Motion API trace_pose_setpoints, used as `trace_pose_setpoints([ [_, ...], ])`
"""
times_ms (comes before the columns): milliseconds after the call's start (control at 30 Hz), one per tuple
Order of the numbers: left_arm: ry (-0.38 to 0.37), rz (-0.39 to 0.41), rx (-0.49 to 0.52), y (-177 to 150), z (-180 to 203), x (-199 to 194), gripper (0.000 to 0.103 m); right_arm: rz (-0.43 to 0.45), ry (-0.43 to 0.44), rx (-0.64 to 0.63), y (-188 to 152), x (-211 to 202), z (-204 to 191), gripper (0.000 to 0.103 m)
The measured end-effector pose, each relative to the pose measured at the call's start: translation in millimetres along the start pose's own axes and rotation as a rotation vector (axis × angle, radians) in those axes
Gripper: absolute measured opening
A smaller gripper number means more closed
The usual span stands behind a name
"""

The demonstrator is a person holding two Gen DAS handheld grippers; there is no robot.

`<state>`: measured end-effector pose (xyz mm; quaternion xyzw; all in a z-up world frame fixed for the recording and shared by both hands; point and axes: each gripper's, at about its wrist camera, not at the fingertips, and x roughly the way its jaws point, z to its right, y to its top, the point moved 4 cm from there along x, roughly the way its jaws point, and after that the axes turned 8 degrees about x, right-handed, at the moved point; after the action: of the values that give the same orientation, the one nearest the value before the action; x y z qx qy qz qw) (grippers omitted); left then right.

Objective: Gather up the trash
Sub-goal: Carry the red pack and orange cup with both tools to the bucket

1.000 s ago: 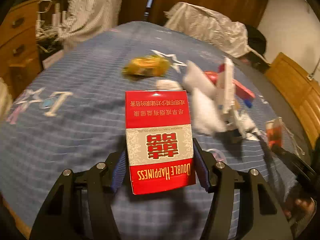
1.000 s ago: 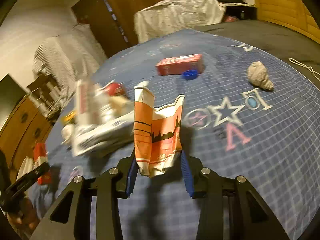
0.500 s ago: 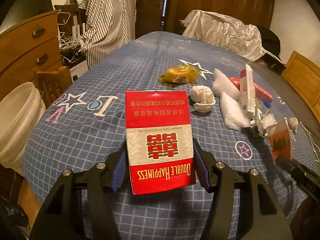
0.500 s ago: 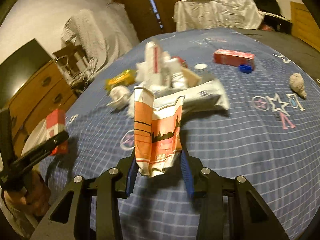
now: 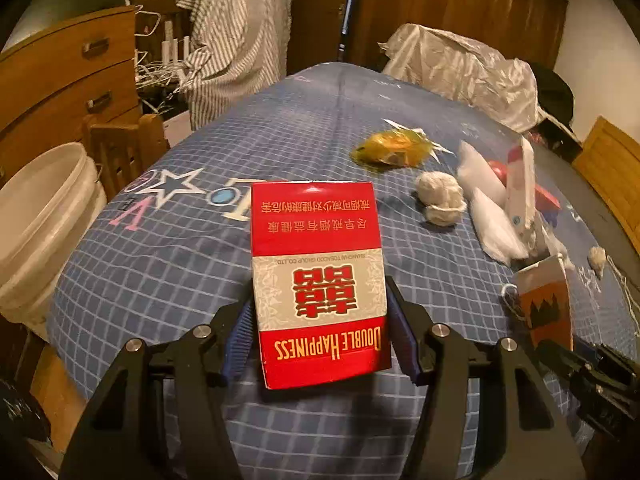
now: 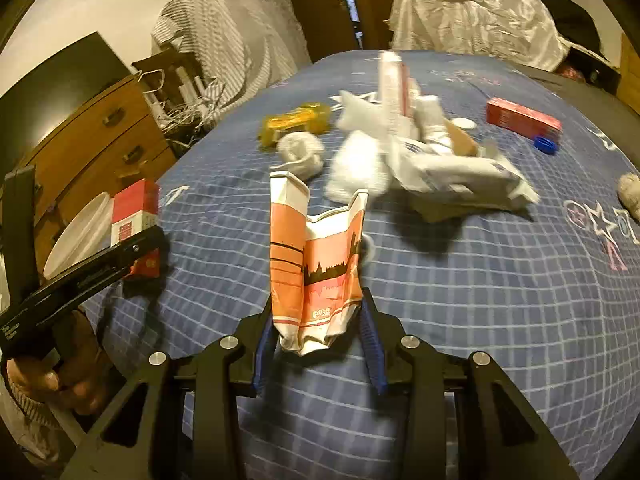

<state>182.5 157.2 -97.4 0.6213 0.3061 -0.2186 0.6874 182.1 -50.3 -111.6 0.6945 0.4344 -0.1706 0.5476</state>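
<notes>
My left gripper [image 5: 320, 340] is shut on a red Double Happiness cigarette pack [image 5: 318, 276], held above the blue checked tablecloth [image 5: 180, 252]. My right gripper [image 6: 318, 328] is shut on a crumpled orange paper carton [image 6: 316, 264]. That carton also shows in the left wrist view [image 5: 546, 300]; the cigarette pack shows in the right wrist view [image 6: 134, 216]. More trash lies on the table: a yellow wrapper [image 5: 394, 148], a balled tissue [image 5: 440, 196], white wrappers and cartons [image 6: 432, 160], a red box [image 6: 522, 118] and a blue cap [image 6: 545, 145].
A white bucket [image 5: 36, 220] stands on the floor off the table's left edge, also visible in the right wrist view [image 6: 76, 232]. A wooden chair [image 5: 120, 152] and a dresser [image 5: 60, 76] are beside it. A silver-covered heap [image 5: 460, 68] sits at the far end.
Both grippers have swung left toward the table's left edge, each keeping its item. The white bucket has come into view and grown nearer.
</notes>
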Motion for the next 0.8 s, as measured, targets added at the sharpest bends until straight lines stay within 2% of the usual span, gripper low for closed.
trace_pose_setpoints([
  [467, 0.047, 0.033, -0.064, -1.2, -48.5, -7.7, 0.057, -0.029, 0.024, -0.089, 7.5, 17.6, -65.6, 0.039],
  [800, 0.096, 0.119, -0.087, 10.3, -82.6, -33.1, 0.057, -0.020, 0.050, -0.140, 30.4, 31.4, -115.9, 0.038],
])
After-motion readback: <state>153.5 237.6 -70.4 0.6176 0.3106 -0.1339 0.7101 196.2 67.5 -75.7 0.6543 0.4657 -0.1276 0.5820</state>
